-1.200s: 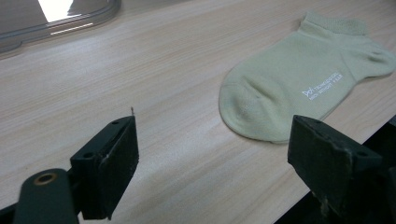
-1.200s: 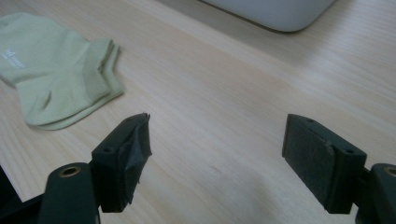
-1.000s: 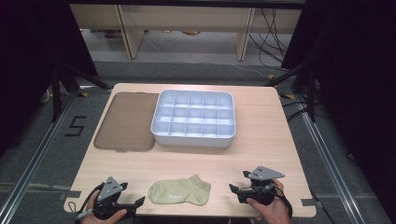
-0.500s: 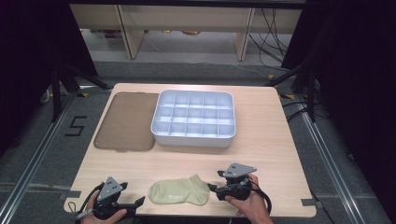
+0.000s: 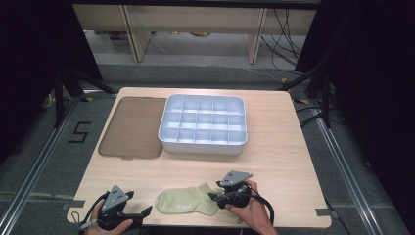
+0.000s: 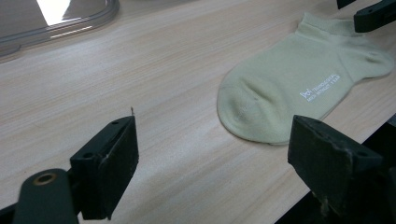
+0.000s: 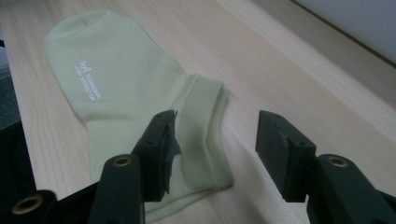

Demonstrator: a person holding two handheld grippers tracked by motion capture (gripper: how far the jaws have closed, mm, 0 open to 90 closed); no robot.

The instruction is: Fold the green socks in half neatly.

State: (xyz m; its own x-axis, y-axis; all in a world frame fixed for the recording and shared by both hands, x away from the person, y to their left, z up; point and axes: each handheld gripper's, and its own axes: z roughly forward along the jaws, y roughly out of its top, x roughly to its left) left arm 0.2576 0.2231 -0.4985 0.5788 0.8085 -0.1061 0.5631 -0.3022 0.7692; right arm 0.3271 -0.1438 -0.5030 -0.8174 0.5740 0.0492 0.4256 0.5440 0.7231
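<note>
Left gripper (image 5: 146, 211) sits at the near left corner of the counter (image 5: 274, 147), jaws wide apart with nothing between them, pointing at the toe end of the sock (image 5: 186, 200). That pale green sock lies flat along the near edge, between the 2 grippers. Right gripper (image 5: 214, 197) is at the cuff end, jaws have just been closing, about half apart, 1 jaw over the ribbed cuff, not pinching it yet.
</note>
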